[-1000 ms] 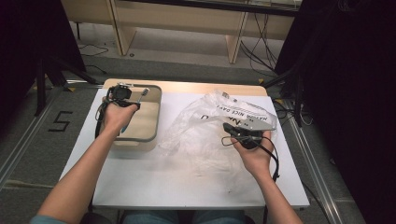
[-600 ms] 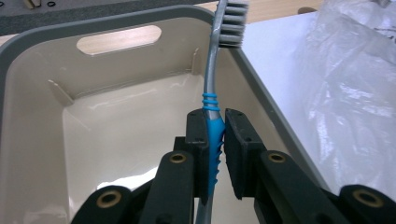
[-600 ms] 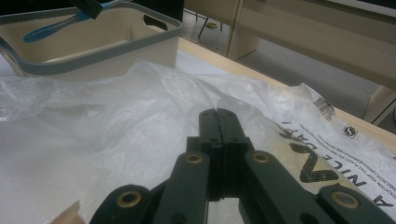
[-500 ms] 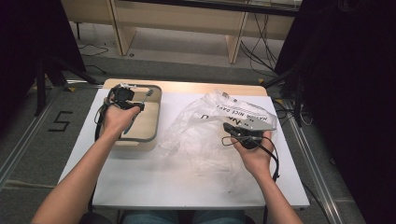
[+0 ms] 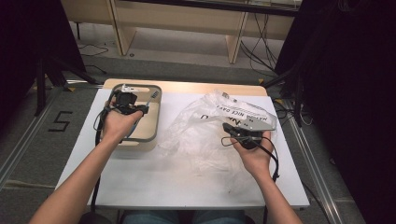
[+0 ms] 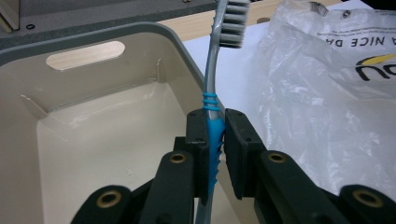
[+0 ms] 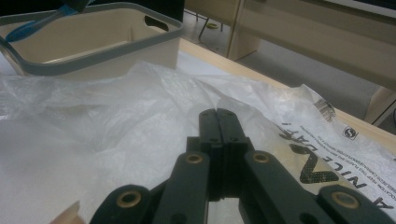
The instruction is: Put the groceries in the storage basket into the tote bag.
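From above, left gripper over the bin, clamped on a toothbrush whose head pokes out past the bin's far rim. Right gripper resting on the bag, well apart from the bin, jaws pressed together on a pinch of film, it seems.

Along the left gripper's jaws: toothbrush upright, pinched at the blue ribbed grip, grey neck rising to the bristles. Open bin below and to the side, bag on the other side. Light, stiff, slim; likely to pivot if taken by the smooth neck, so best held right at those rubbery ribs, as now. Little risk of breakage; more of twisting in the jaws on a bump against the rim.

Along the right gripper's jaws: pads fully together, thin film of the bag bunched beneath them; hard to tell how much plastic is truly caught. Soft, slippery, crinkly stuff, apt to slide free. Bin beyond, toothbrush handle just over its rim.
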A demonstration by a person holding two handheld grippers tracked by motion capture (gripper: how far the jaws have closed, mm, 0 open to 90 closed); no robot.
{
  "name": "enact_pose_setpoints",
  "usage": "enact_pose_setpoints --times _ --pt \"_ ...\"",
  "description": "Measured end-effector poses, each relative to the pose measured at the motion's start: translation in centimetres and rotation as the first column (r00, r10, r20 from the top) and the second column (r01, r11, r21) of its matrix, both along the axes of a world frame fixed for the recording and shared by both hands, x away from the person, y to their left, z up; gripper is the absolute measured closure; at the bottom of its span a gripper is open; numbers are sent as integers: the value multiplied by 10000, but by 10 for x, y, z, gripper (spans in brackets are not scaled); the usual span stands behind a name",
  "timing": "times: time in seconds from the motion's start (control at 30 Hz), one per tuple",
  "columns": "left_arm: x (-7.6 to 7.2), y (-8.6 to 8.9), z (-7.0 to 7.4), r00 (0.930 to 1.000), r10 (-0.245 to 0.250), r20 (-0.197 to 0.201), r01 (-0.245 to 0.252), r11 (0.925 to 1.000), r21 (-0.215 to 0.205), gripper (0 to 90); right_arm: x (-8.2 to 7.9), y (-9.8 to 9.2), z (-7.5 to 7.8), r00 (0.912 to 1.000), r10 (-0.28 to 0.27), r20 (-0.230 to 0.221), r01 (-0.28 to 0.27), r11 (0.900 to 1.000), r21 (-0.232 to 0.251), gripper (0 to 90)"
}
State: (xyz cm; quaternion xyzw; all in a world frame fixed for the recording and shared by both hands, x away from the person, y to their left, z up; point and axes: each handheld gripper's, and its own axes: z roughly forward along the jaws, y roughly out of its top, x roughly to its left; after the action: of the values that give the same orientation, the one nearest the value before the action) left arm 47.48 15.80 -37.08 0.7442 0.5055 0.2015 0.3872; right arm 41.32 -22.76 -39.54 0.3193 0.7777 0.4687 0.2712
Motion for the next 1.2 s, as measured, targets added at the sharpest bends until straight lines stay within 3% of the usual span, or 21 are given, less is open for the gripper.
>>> enact_pose_setpoints --times 0.43,0.7,1.2 --pt "-10 -8 8 9991 -346 236 347 9994 -57 798 0 0 0 10000 29 -22 -29 10000 24 900" --pt "-20 -13 11 9976 -632 273 641 9973 -350 797 0 0 0 10000 23 -27 -23 10000 27 900" --pt "-45 -37 13 9868 -1545 491 1566 9868 -424 798 0 0 0 10000 31 -28 -31 10000 36 900"
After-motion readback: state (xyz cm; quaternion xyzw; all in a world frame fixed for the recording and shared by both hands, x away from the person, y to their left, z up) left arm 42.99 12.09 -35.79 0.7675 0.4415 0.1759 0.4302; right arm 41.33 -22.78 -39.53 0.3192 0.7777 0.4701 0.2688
